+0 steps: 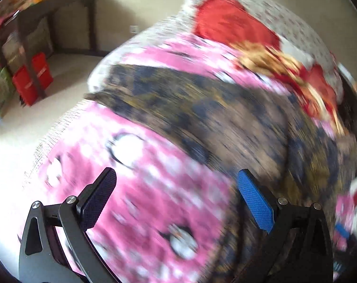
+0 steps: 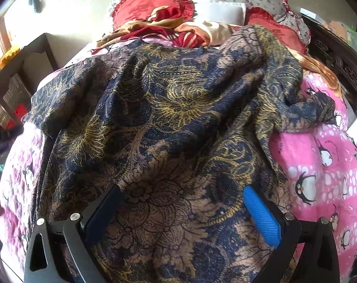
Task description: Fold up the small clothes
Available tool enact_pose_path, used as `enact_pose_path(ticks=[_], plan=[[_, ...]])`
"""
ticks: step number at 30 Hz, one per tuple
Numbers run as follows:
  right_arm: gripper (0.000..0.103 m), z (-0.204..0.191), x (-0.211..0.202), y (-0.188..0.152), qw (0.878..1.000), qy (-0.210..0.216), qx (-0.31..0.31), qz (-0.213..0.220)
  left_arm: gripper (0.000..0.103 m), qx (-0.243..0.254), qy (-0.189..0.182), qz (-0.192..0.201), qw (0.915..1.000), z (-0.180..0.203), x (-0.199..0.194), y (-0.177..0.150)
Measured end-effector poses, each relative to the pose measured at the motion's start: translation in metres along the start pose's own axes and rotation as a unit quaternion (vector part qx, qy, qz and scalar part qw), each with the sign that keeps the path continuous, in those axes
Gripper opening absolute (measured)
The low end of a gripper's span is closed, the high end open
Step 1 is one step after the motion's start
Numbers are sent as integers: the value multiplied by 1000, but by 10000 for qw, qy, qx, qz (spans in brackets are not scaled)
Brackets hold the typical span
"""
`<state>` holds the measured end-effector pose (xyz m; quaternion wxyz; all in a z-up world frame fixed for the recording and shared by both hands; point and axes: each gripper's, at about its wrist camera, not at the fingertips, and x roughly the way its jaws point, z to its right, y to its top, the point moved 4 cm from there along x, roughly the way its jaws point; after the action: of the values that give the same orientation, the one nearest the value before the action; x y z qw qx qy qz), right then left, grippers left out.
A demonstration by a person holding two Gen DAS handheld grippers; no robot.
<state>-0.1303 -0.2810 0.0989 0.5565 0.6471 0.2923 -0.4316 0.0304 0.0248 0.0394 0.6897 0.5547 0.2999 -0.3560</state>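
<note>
Pre-grasp: batik cloth (image 2: pixel 169 108) lies rumpled on bed (image 2: pixel 320 155), unfolded.
Left gripper (image 1: pixel 176 200) and right gripper (image 2: pixel 183 214) both have jaws apart, empty; next, pinch an edge, probably lower frame.

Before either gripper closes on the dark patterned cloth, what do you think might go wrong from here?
1. The dark batik cloth lies rumpled on the pink penguin blanket; the open right gripper could pinch several layers, or the blanket too.
2. The left wrist view is motion-blurred, and the left gripper hangs open over the blanket, so it may miss the cloth's edge.
3. The red and gold fabric borders the cloth's far side and could get dragged along.
</note>
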Motion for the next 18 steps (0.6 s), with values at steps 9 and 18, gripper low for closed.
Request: enact_pose_path(ticks=[9,18], plan=[[103,-22,10,7,9995,169,-251,-117,99,-1226,314,-128,9919,-84,64,63],[103,-24,22,17,9991,200,-295,-240,34,-1766,324,-361,9831,-112,110,85]])
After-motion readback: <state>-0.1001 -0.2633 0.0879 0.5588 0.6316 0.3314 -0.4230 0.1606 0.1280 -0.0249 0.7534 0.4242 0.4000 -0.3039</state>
